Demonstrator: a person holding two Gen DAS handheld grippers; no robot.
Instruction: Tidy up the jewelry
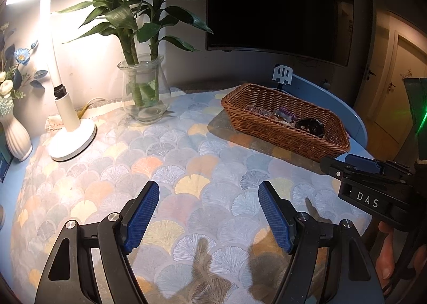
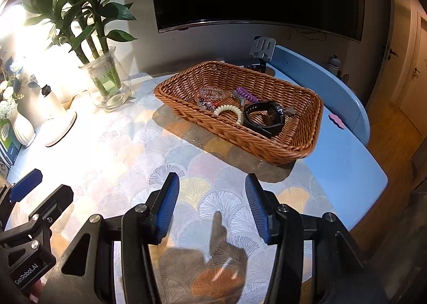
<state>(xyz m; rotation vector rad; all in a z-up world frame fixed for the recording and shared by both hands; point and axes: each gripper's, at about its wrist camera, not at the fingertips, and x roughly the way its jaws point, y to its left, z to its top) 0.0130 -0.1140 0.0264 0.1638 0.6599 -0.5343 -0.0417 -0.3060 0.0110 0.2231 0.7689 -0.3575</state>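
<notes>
A brown wicker basket [image 2: 301, 141] [image 1: 253, 117] sits on the patterned tablecloth. In it lie a black watch [image 2: 264, 117] [image 1: 309, 125], a cream bead bracelet [image 2: 229, 110], a purple coiled band [image 2: 245, 93], a clear bracelet [image 2: 210, 93] and a small red piece [image 2: 210, 105]. My right gripper [image 2: 212, 184] hovers open over the cloth in front of the basket, nothing between its blue pads. My left gripper [image 1: 208, 192] is also open and empty, further left over the cloth. The right gripper's body shows at the left wrist view's right edge.
A glass vase with green stalks [image 1: 142, 96] [image 2: 106, 85], a white lamp [image 1: 72, 136] and a white flower vase [image 1: 16, 136] stand along the back left. A phone stand [image 2: 263, 49] is behind the basket, a pink clip [image 2: 336, 120] on the blue table.
</notes>
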